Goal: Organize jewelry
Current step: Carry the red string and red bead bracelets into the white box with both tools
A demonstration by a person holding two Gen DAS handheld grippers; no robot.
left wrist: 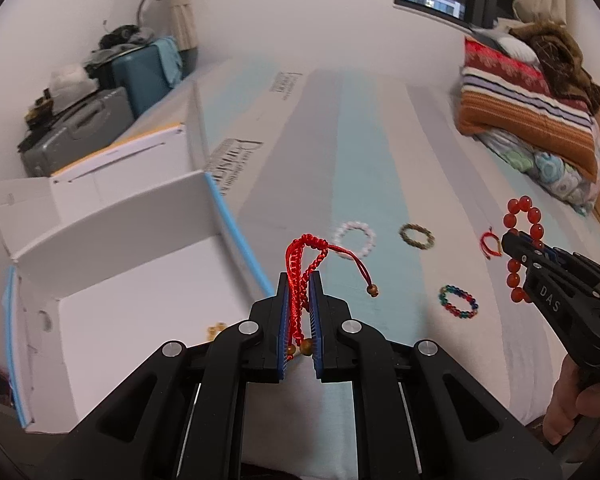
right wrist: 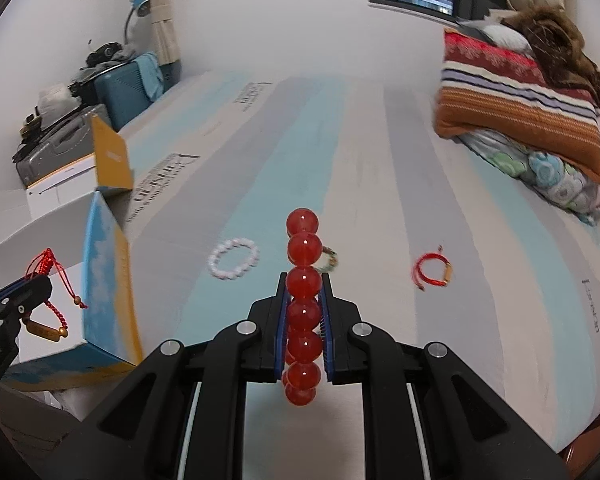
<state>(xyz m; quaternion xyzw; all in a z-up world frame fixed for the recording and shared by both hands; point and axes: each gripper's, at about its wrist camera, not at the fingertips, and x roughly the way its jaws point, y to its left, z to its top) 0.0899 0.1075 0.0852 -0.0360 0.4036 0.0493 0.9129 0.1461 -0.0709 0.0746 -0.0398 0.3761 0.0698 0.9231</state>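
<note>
Two pieces are held clear of the bed (right wrist: 380, 168): left tongs (left wrist: 300, 280) clamp the cord bracelet (left wrist: 300, 276), right tongs (right wrist: 304, 292) the red beads (right wrist: 303, 308); carry both over the white box (left wrist: 140, 280) at the bed's left edge, releasing low inside.

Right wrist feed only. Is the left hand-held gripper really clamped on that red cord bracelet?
Observer: Yes. The left hand-held gripper is shut on the red cord bracelet, with the cord pinched between its pads.
Operator: Anything in the box yet?
Observer: One small gold piece lies on the floor of the white box.
Operator: Any loose pieces I can't see?
Observer: A multicoloured bead bracelet lies on the bedsheet.
</note>
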